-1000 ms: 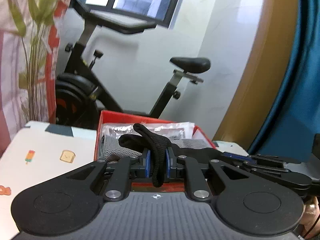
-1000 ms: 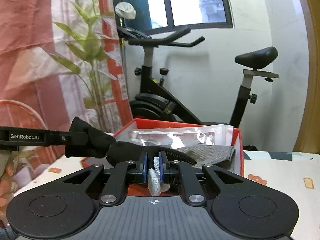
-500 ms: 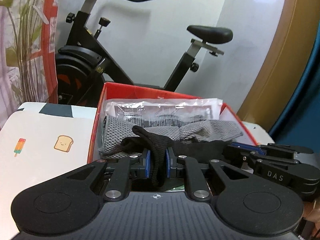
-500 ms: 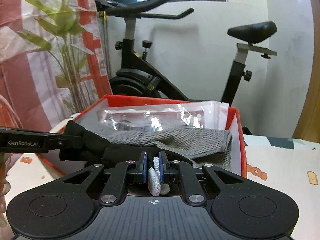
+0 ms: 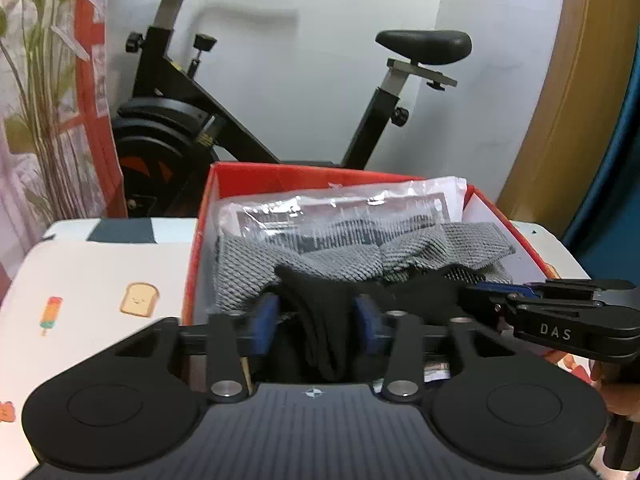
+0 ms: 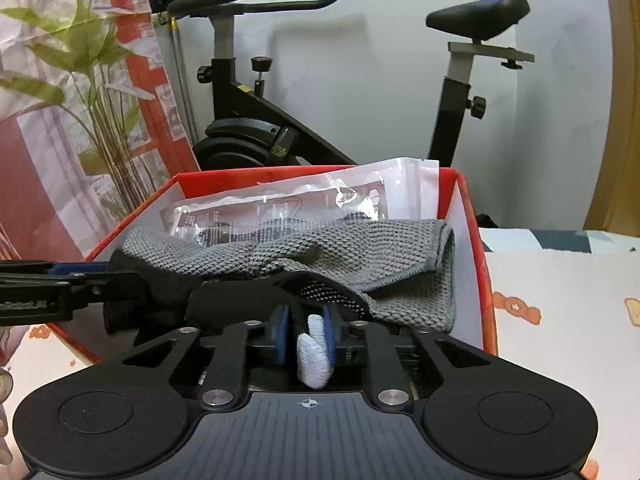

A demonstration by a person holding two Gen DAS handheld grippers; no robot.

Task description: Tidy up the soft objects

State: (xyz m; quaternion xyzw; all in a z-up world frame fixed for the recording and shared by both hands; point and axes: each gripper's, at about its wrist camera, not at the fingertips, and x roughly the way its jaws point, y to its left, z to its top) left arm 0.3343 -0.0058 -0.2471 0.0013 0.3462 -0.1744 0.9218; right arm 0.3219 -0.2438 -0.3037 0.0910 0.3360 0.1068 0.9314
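Note:
A red box on the table holds a grey knitted cloth and a clear plastic packet. A black soft fabric piece lies over the box's near end, on the grey cloth. My left gripper is opening; the black fabric hangs loose between its blue pads. My right gripper is opening too, a narrow gap showing beside the white tab of the black fabric. The right gripper's tip shows in the left wrist view.
An exercise bike stands behind the table. A plant and red-patterned curtain are at the left. The white tabletop with cartoon prints lies left of the box; more of it lies right.
Both grippers came down toward the red box with the black fabric. The left jaws went from shut on the fabric to wide apart; the right jaws parted slightly.

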